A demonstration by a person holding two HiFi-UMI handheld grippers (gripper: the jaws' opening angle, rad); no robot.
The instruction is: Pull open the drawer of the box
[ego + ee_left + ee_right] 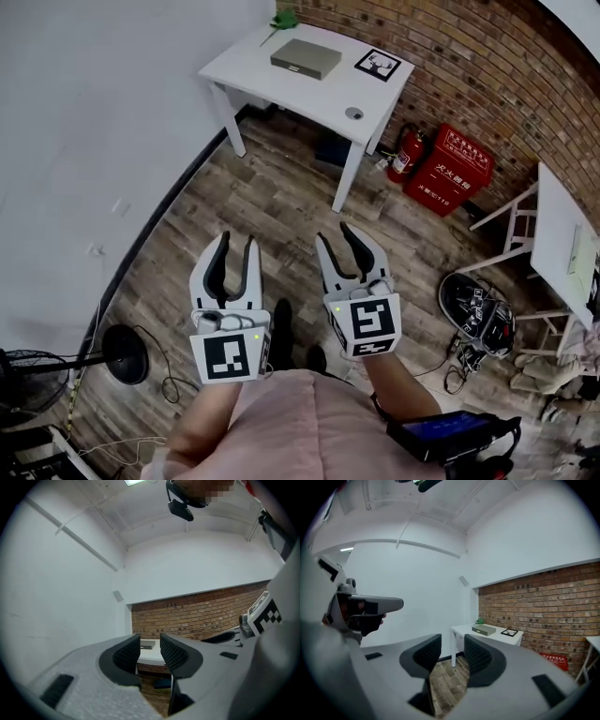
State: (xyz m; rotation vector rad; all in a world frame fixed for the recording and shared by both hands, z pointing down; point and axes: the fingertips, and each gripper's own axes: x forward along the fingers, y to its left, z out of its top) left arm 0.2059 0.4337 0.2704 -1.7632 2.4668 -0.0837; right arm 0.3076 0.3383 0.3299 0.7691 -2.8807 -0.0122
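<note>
The box (306, 58) is flat and grey-green. It lies on a white table (319, 94) against the brick wall, far ahead of both grippers. My left gripper (238, 240) and right gripper (336, 234) are held side by side over the wood floor, both open and empty. In the left gripper view the box (147, 644) shows small between the spread pads of the left gripper (150, 641). From the right gripper (452, 644) the box (483, 629) and table (497, 636) lie off to the right. Which side of the box has the drawer I cannot tell.
On the table are also a marker card (378, 64), a small round object (353, 113) and a green item (284, 18). A fire extinguisher (405, 153) and a red cabinet (448, 169) stand by the wall. A second white table (562, 234), black gear (478, 314) and a fan base (122, 352) flank me.
</note>
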